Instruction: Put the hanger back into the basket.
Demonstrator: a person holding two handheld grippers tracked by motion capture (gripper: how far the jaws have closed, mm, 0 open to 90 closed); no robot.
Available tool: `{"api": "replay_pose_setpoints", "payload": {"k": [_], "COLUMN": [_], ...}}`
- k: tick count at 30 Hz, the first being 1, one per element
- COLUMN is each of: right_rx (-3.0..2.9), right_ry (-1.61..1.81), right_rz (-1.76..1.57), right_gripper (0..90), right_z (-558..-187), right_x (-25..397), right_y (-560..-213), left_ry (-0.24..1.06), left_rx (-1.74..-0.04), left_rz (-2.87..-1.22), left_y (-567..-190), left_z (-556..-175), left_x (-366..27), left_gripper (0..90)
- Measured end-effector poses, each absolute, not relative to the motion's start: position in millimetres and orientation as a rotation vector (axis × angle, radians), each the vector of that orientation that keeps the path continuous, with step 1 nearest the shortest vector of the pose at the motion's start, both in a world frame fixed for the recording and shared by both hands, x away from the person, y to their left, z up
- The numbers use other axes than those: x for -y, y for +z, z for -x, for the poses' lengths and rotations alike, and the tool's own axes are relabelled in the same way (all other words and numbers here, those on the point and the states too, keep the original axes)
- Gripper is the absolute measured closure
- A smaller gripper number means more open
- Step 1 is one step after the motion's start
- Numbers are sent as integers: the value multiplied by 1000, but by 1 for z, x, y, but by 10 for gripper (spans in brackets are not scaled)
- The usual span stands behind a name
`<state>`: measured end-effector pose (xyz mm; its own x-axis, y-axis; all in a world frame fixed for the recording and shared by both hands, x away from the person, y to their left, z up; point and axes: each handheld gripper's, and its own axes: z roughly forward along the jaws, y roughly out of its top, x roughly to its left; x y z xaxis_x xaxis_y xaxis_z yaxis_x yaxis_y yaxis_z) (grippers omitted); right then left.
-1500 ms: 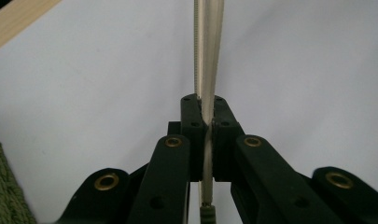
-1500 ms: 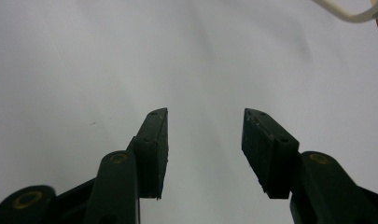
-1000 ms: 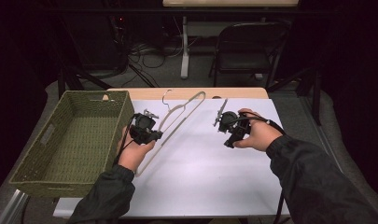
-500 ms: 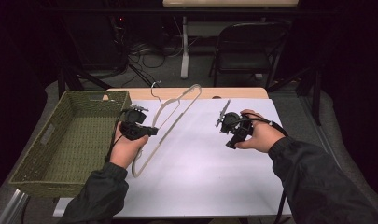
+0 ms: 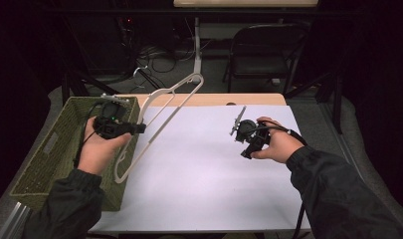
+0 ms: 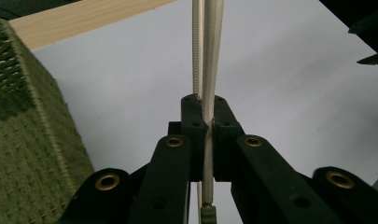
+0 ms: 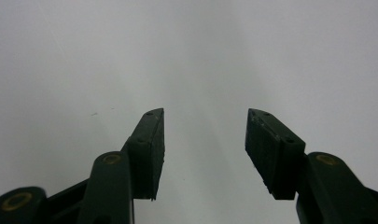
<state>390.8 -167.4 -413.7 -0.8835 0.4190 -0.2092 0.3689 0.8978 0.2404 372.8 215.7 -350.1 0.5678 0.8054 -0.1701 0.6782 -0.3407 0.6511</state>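
Clearly the left gripper [image 5: 134, 128] is clenching the hanger [image 5: 161, 112], seemingly light, stiff, best held mid-arm, while the right gripper's [image 7: 204, 149] fingers are gaping empty.

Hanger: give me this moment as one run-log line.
left gripper: shut on hanger, lifted, tilted beside basket | right gripper: open over white sheet

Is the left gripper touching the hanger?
Touching. In the left gripper view, the left gripper has its jaws shut on a bar of the hanger, pressing it from both sides.
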Motion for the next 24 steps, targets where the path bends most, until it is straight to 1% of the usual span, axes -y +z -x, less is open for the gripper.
{"api": "replay_pose_setpoints", "payload": {"k": [5, 9, 10, 12, 16, 23, 24], "right_rx": [-2808, -2808, -2809, -2809, -2808, -2808, -2803], "right_ry": [283, 284, 279, 272, 279, 279, 285], "right_rz": [-599, -589, -594, -594, -584, -588, -585], "right_gripper": [479, 479, 479, 479, 479, 479, 479], "right_z": [-392, -392, -392, -392, -392, -391, -391], "right_x": [167, 165, 164, 163, 163, 162, 162], "right_y": [-414, -415, -416, -416, -417, -417, -418], "left_ry": [265, 271, 252, 266, 245, 218, 232], "left_rx": [-1191, -1191, -1195, -1198, -1171, -1107, -1096], "left_rz": [-2120, -2126, -2127, -2147, -2171, -2259, -2267], "left_y": [-345, -342, -342, -344, -350, -359, -359], "left_z": [-379, -383, -384, -386, -389, -389, -389], "left_x": [-238, -262, -268, -279, -298, -323, -327], "left_gripper": [873, 873, 873, 873, 873, 873, 873]}}
